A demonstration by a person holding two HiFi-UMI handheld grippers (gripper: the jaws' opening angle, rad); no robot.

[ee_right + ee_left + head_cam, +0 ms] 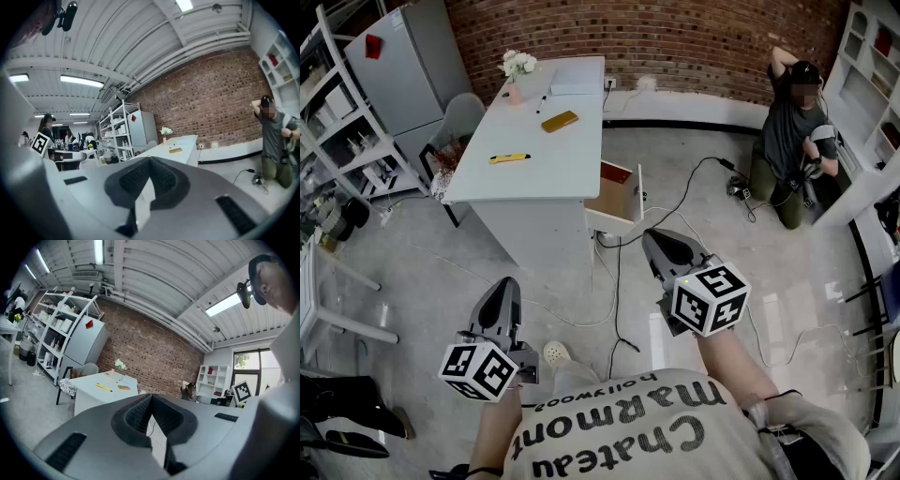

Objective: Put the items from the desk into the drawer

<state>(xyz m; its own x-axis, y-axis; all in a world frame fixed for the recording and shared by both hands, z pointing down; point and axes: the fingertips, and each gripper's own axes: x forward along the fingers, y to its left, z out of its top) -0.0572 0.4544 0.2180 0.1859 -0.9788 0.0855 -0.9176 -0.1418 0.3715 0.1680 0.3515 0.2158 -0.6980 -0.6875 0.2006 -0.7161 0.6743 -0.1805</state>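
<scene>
A white desk (544, 159) stands a few steps ahead in the head view. On it lie a yellow pen-like tool (508, 158), a tan flat case (560, 121), a black marker (542, 103), a white pad (574, 80) and a small vase of flowers (517, 70). The desk's drawer (619, 199) is pulled out on its right side, with something red (615, 174) inside. My left gripper (504, 289) and right gripper (658, 242) hang in the air well short of the desk. Both are shut and empty. The left gripper view shows the desk (101, 383) beyond the shut jaws, and the right gripper view shows the desk (183, 144) too.
A grey fridge (403, 66) and shelving stand at the back left, with a chair (459, 117) beside the desk. Cables (617, 281) trail over the floor before the drawer. A person (792, 131) crouches at the back right by white shelves (872, 66).
</scene>
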